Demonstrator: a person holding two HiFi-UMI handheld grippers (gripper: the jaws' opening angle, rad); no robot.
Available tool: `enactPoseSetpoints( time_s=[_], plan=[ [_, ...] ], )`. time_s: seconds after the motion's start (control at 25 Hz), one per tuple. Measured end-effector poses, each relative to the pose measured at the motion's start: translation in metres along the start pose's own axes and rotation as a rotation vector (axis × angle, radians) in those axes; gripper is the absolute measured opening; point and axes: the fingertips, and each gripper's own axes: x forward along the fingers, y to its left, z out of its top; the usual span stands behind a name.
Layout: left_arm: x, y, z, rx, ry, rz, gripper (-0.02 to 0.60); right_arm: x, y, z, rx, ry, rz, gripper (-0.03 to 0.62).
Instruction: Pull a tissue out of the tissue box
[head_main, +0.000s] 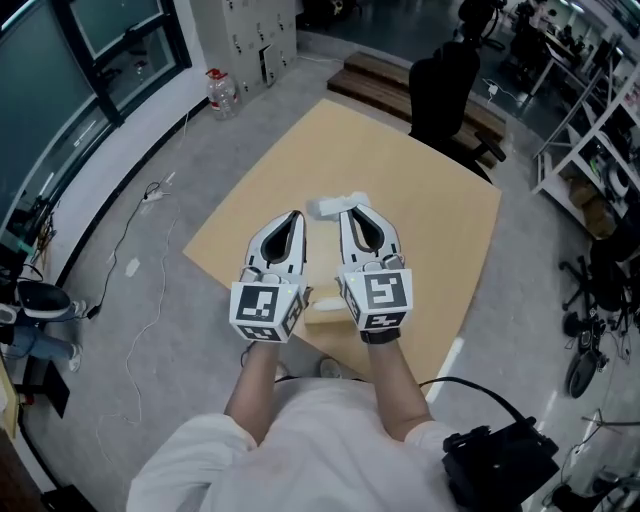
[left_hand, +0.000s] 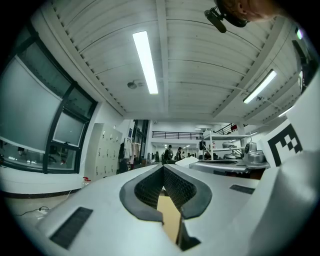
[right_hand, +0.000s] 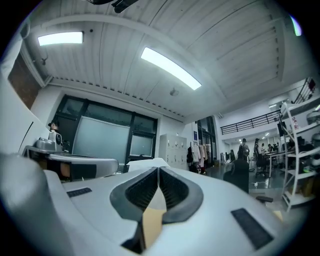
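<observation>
- Tools in the head view: left tool (head_main: 294, 214) and right tool (head_main: 350, 211) are held side by side above a tan counter (head_main: 430, 210). A white tissue (head_main: 328, 207) sits at the right tool's tip. The pale box (head_main: 322, 316) lies on the counter below and between the two tools.
- Left gripper view: the jaws are pressed together at the tips with nothing between them. The tissue shows just to the right.
- Right gripper view: the jaws are nearly together and pinch a sliver of the tissue, with more of it poking out past the tips.
</observation>
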Motion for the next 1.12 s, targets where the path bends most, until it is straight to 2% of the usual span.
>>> enactPoseSetpoints(
  time_s=[0.16, 0.36, 0.52, 0.8, 0.88, 0.92, 1.0, 1.12],
  plan=[
    [0.008, -0.003, -0.004, 0.005, 0.006, -0.034, 0.002, 0.003, -0.011, -0.005, -0.002, 0.007, -0.04, 0.015],
    [0.003, 0.01, -0.005, 0.001, 0.008, -0.058, 0.002, 0.01, -0.001, -0.01, -0.008, 0.026, -0.064, 0.015],
    [0.003, 0.015, -0.009, 0.038, 0.024, -0.049, 0.002, 0.01, 0.002, -0.013, -0.009, 0.033, -0.082, 0.015],
    [-0.001, -0.003, -0.001, 0.099, 0.002, -0.199, 0.003, 0.004, 0.008, -0.014, -0.01, 0.04, -0.107, 0.015],
    [0.0, -0.012, -0.007, 0.149, 0.043, -0.277, 0.006, 0.003, 0.008, -0.015, 0.0, 0.048, -0.105, 0.015],
    [0.001, -0.017, -0.013, 0.198, 0.08, -0.306, 0.038, 0.003, 0.008, -0.018, 0.003, 0.059, -0.098, 0.015],
    [0.001, -0.021, -0.026, 0.323, 0.139, -0.312, 0.095, 0.003, 0.012, -0.027, -0.003, 0.095, -0.072, 0.015],
    [0.001, -0.026, -0.038, 0.466, 0.157, -0.308, 0.103, 0.001, 0.02, -0.041, -0.027, 0.152, -0.014, 0.015]
  ],
)
